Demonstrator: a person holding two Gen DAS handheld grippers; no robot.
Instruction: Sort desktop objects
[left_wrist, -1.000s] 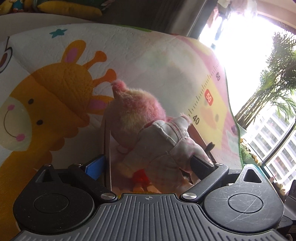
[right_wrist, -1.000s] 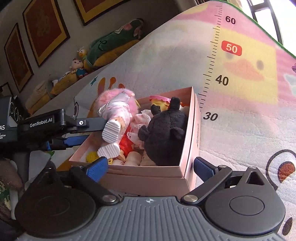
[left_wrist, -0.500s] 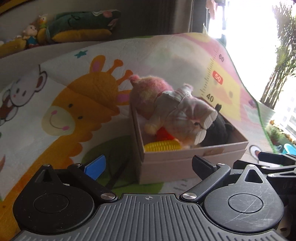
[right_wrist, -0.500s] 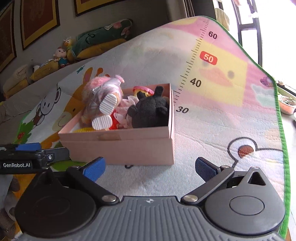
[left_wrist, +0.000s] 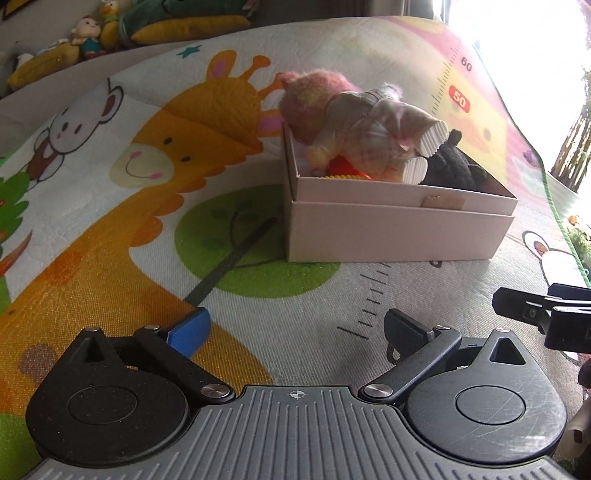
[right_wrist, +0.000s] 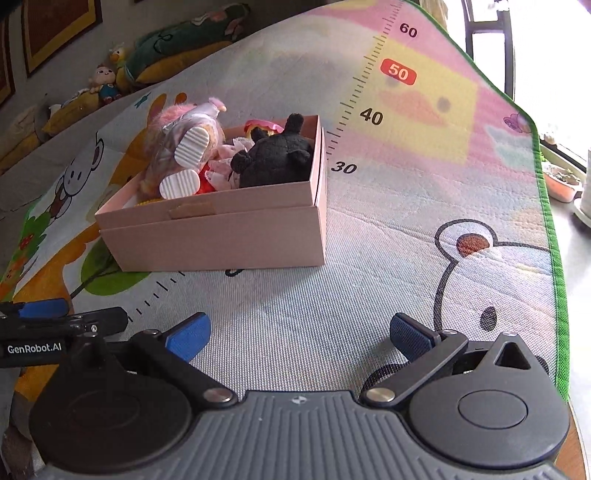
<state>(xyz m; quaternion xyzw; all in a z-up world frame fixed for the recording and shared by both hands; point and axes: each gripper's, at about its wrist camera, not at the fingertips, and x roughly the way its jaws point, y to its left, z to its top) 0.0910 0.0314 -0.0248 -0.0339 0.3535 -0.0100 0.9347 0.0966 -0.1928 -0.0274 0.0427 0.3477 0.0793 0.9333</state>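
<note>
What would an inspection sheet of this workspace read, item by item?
Surface: animal-print play mat with a printed ruler scale.
Job's things: pink box on the mat, holding a pink-haired doll whose head pokes above the rim, a black plush and smaller toys.
Clutter: nothing seen loose on the mat.
Grippers: left gripper and right gripper both open, empty, short of the box.
Cables: nothing seen.
Surroundings: cushions and small dolls on a ledge, framed pictures, bright window, potted plant.
</note>
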